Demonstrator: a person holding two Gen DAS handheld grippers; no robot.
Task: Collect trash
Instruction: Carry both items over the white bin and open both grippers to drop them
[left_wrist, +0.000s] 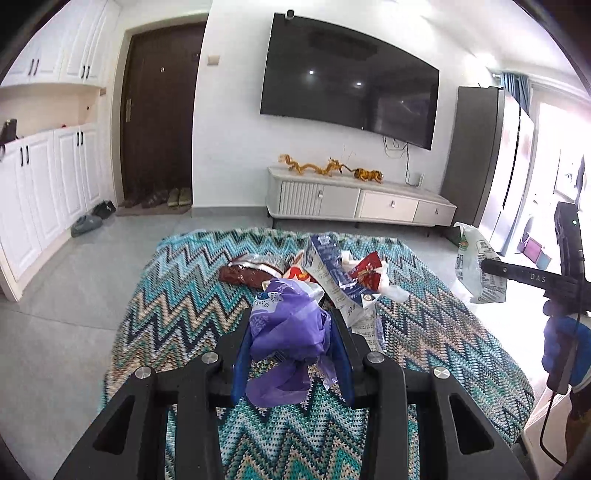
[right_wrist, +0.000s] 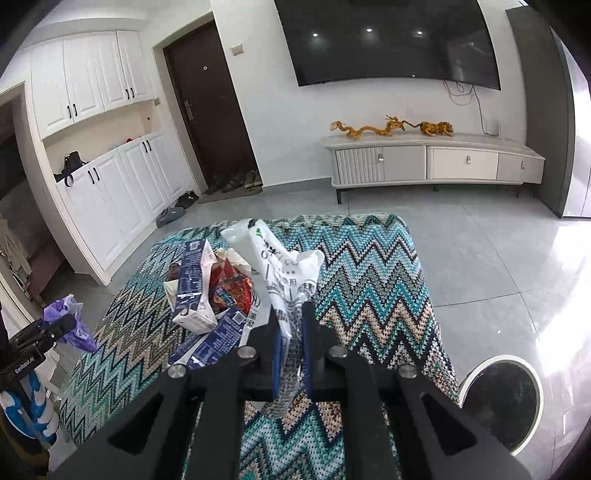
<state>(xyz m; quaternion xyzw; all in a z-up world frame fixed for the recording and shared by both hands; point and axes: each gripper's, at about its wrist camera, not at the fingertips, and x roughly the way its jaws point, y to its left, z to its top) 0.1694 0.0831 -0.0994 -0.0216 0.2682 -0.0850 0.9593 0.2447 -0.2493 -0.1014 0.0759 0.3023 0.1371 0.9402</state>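
Both grippers are clamped on trash above a table draped in a zigzag-patterned cloth (left_wrist: 177, 306). Left gripper (left_wrist: 290, 317): its blue-padded fingers (left_wrist: 242, 354) are partly closed, squeezing a crumpled purple plastic bag (left_wrist: 291, 332) that bulges out above and hangs loose below them. In the right wrist view this same bag (right_wrist: 68, 321) shows at the far left, held beside the table edge. Right gripper (right_wrist: 291, 314): its fingers are drawn almost together, with only a narrow gap, pinching a clear-and-white printed plastic bag (right_wrist: 284, 269) that rises crumpled ahead of the tips. From the left wrist view that bag (left_wrist: 476, 266) hangs from the right gripper off the table's right side.

On the cloth lies one heap of remaining trash. Counted there: one blue-and-white carton (right_wrist: 195, 288) standing tilted, one flattened blue-and-white carton (right_wrist: 218, 336) lying beneath it, one red snack wrapper (right_wrist: 229, 288) between them, one dark brown foil wrapper (left_wrist: 247, 275) at the heap's far left, and some white crumpled tissue (left_wrist: 391, 290) by the red wrapper. Further pieces in the heap are too tangled to count.

One round white-rimmed bin (right_wrist: 502, 402) stands on the floor just beside the table's near right corner.
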